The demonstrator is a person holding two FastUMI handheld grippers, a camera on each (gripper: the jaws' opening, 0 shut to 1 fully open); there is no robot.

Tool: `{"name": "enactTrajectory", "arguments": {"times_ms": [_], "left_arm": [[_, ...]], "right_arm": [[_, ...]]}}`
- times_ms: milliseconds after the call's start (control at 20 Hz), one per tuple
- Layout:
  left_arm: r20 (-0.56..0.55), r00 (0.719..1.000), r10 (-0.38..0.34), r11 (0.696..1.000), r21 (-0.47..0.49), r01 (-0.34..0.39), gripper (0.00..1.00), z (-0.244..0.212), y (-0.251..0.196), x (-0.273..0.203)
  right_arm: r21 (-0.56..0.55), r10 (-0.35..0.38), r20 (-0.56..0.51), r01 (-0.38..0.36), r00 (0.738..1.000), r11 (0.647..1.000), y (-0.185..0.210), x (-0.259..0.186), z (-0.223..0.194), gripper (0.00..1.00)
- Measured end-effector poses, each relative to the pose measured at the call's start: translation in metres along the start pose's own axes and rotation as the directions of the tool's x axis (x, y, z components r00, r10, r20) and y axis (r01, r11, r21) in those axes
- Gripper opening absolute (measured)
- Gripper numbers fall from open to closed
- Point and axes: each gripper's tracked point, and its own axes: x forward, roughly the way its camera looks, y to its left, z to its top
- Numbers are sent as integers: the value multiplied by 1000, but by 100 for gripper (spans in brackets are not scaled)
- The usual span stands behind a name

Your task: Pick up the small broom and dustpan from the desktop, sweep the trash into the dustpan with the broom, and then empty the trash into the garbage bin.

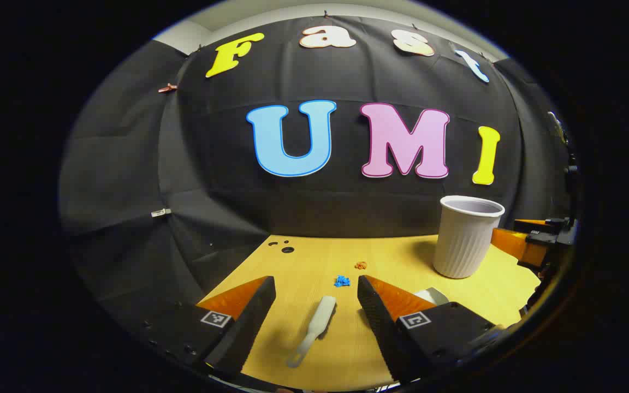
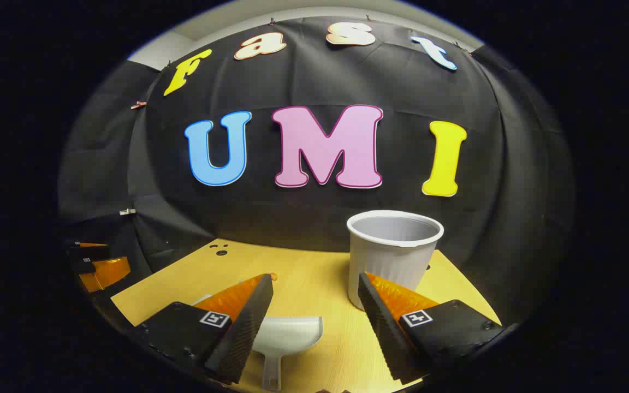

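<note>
Wooden desk [image 1: 303, 262] lies bare around the bin [image 1: 466, 237]; broom [image 1: 314, 330] between spread left gripper [image 1: 316, 314], dustpan [image 2: 287, 334] between spread right gripper [image 2: 315, 314].

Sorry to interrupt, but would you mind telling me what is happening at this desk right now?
A person holds a gripper in each hand above a wooden desk, and both are open, holding nothing. The left gripper is lined up over the small broom; the right gripper is over the dustpan. Blue and orange scraps lie unswept, and the white bin stands upright nearby.
</note>
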Motion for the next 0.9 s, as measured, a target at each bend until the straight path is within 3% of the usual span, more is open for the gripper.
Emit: {"name": "enactTrajectory", "arguments": {"times_ms": [550,900], "left_arm": [[-92,987,-128,991,-39,125,96,-40,7,11],[-208,960,-185,982,-62,176,96,-77,12,17]], "right_arm": [[11,50,-133,-49,990,999,44,-9,-30,98],[33,43,-206,-37,978,999,50,-21,-51,98]]}}
